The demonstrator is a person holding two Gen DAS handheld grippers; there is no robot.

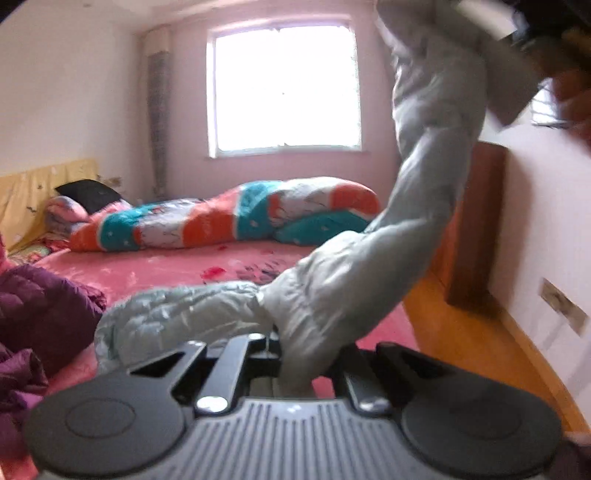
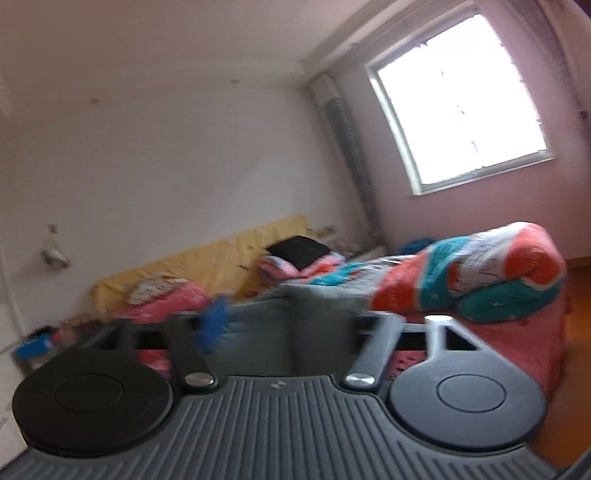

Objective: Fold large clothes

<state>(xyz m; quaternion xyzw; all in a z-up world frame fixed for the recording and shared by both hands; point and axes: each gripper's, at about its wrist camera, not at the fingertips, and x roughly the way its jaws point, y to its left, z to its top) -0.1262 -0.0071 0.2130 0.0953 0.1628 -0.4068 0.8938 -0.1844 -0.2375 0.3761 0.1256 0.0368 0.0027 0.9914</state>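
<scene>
Left hand-held gripper [image 1: 295, 369]: jaws clamped on a fold of the pale grey-green puffer jacket [image 1: 369, 266], cloth pinched between the 2 fingers right at the bottom centre of the left wrist view. From that pinch the jacket runs up and to the right as a twisted rope of fabric, reaching the top right corner, where a dark blurred shape [image 1: 554, 33] meets it; too blurred to tell what that is. Another quilted part of the same jacket [image 1: 173, 314] trails left and rests on the pink bedsheet [image 1: 155, 266].

Right hand-held gripper [image 2: 291, 332]: grey-green jacket fabric [image 2: 295, 317] sits between its fingers and fills the gap, so it reads as closed on the jacket. View is motion-blurred and tilted. A blue smear [image 2: 212, 328] sits beside the left finger; cannot tell what it is.

Bed: the jacket is partly lifted off it, partly lying on the near edge. A purple puffer garment [image 1: 40, 310] lies bunched on the near left of the bed, just beside the grey jacket's resting part. An orange, teal and white quilt [image 1: 229, 214] is rolled along the far side under the window [image 1: 284, 88]. A black pillow [image 1: 88, 194] is at the yellow headboard [image 1: 40, 184]. Wooden floor [image 1: 476, 343] to the right of the bed.
</scene>
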